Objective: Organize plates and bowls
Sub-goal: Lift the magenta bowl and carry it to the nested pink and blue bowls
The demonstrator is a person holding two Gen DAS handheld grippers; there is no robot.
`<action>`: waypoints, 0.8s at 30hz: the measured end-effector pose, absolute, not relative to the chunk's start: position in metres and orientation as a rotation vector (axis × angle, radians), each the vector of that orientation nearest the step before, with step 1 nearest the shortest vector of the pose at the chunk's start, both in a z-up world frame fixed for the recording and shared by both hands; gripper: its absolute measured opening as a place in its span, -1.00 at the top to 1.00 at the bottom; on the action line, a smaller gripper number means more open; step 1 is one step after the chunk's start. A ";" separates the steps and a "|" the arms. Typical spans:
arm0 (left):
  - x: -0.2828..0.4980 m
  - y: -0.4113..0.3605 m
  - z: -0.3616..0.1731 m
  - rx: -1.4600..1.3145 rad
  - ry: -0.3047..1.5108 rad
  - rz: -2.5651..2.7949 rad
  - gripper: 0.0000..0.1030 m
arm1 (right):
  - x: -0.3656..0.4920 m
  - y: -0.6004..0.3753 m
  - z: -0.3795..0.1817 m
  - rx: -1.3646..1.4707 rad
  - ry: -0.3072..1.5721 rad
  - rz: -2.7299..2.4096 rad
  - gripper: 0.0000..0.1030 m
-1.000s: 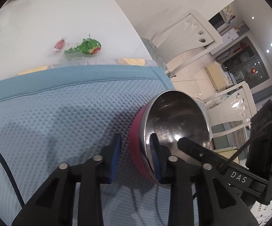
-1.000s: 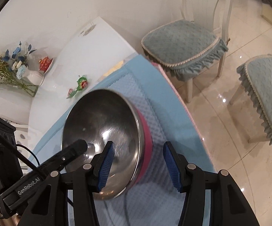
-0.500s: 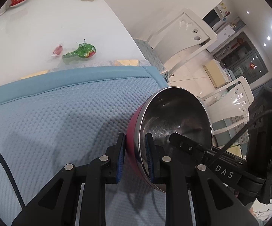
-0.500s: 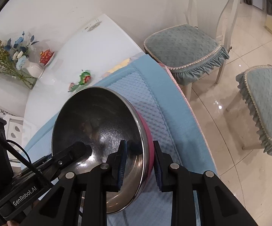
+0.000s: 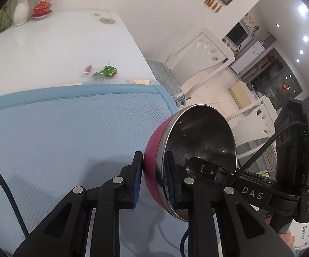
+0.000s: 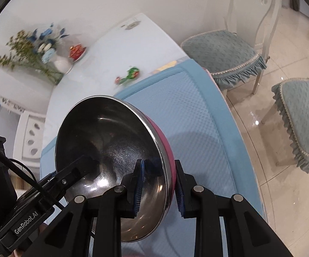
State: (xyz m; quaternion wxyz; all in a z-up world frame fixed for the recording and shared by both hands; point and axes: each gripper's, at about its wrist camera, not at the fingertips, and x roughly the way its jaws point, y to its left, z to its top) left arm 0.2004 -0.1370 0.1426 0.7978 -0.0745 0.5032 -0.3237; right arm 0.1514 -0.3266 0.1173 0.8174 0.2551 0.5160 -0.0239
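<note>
Left claw (image 5: pixel 152 176) and right claw (image 6: pixel 157 187) both angle steeply downward from opposite sides, each clamped across the rim of the steel, pink-walled bowl (image 6: pixel 111 147), one pad inside and one outside. The bowl is tilted, clear of the blue mat (image 5: pixel 64 132) on the white tabletop (image 5: pixel 58 49). Beyond the mat: green wrapped candy (image 5: pixel 106 72), flower vase (image 6: pixel 61 64), cushioned chairs (image 6: pixel 223 51) on tiled floor.
</note>
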 end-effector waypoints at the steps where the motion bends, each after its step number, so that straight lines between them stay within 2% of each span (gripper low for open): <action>1: 0.195 -0.133 0.145 -0.164 1.076 -0.690 0.66 | 0.146 -0.323 0.122 0.538 1.098 -0.040 0.50; 11: 0.129 -0.096 0.171 -0.189 1.057 -0.637 0.66 | 0.087 -0.286 0.158 0.511 1.090 0.046 0.49; 24: 0.071 -0.062 0.167 -0.201 1.086 -0.582 0.66 | 0.039 -0.252 0.148 0.478 1.183 0.116 0.47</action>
